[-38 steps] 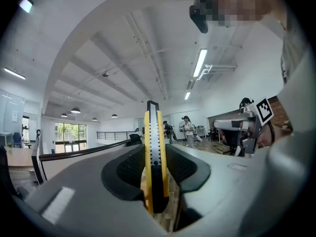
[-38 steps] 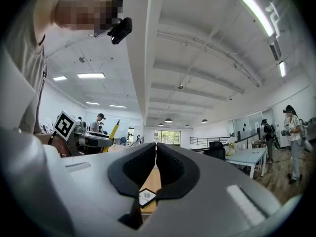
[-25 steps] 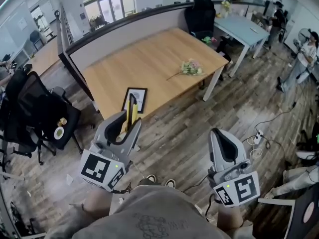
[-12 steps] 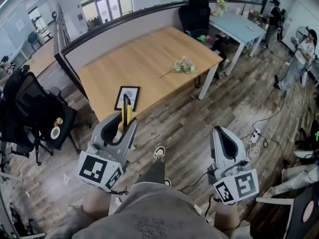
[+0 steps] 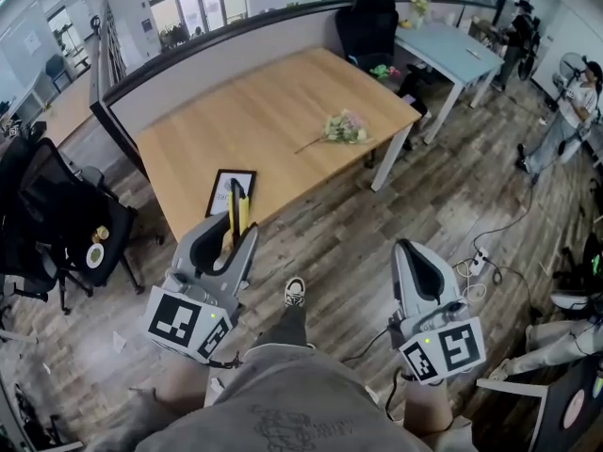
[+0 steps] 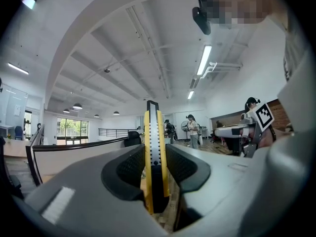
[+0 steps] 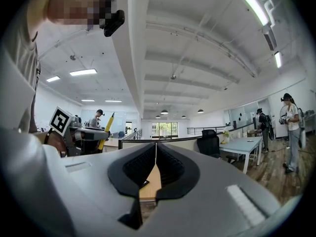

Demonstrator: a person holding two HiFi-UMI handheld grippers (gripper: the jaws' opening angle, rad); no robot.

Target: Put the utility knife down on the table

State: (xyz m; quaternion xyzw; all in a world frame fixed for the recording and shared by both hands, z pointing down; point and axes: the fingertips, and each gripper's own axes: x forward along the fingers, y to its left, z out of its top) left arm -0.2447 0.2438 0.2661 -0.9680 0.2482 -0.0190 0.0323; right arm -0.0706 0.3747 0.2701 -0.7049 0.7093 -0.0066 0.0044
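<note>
Utility knife [image 6: 154,154] upright, clamped between left fingers [image 6: 129,168]

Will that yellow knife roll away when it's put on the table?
Probably not: the utility knife looks flat-sided, so it should lie still. It seems stiff, standing straight up from the left gripper. The table looks level.

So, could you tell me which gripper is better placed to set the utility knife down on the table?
Left. The left gripper is shut on the utility knife and sits close to the near edge of the wooden table. The right gripper is shut, holds nothing and hangs over the floor.
</note>
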